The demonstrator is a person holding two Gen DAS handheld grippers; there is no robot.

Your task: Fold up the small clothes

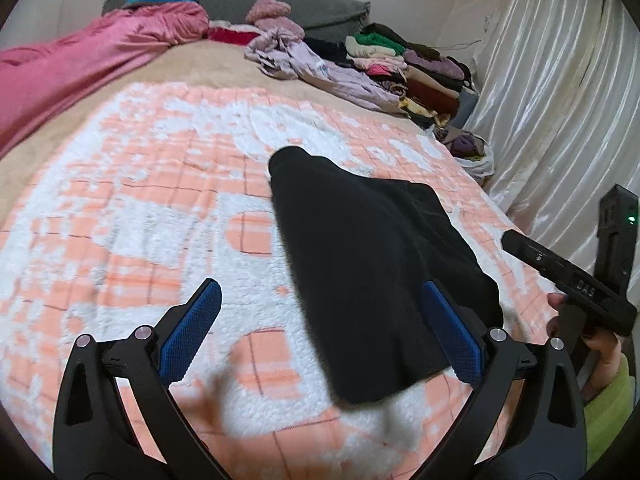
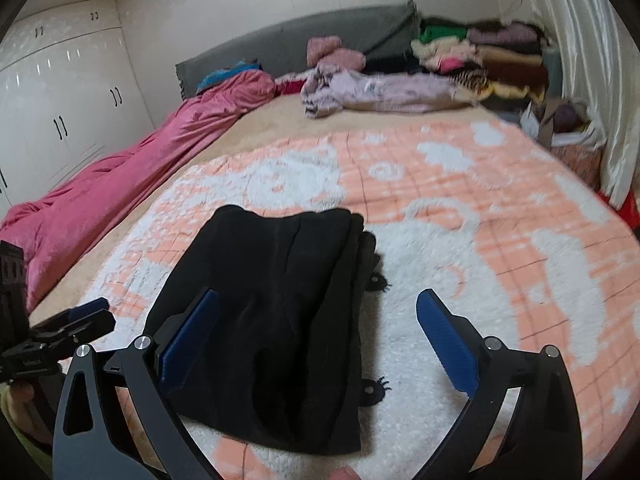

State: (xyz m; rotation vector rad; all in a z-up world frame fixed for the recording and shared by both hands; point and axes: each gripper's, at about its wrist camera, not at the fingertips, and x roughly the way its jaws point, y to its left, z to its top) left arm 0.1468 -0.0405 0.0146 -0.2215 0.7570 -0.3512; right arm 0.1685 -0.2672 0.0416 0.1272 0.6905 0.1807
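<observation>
Left wrist view: the left gripper [image 1: 320, 332] is spread wide, nothing between its pads, and hangs above the near edge of the black garment [image 1: 372, 280]. The garment lies folded on the blanket [image 1: 160, 208], clear of both tools. The right gripper [image 2: 320, 344] is likewise spread wide and empty; its left finger overlaps the garment in view, but contact cannot be confirmed.

Hazards, as judged from this state:
- Snagging. A pad dragged across the top layer would pull the fold open.
- Uneven layers. In the right wrist view the right edge shows several stacked layers slightly offset; a lift from one side only would let them slide apart.
- Fleecy blanket. Its pile may catch a low finger and shift the garment with it.
</observation>
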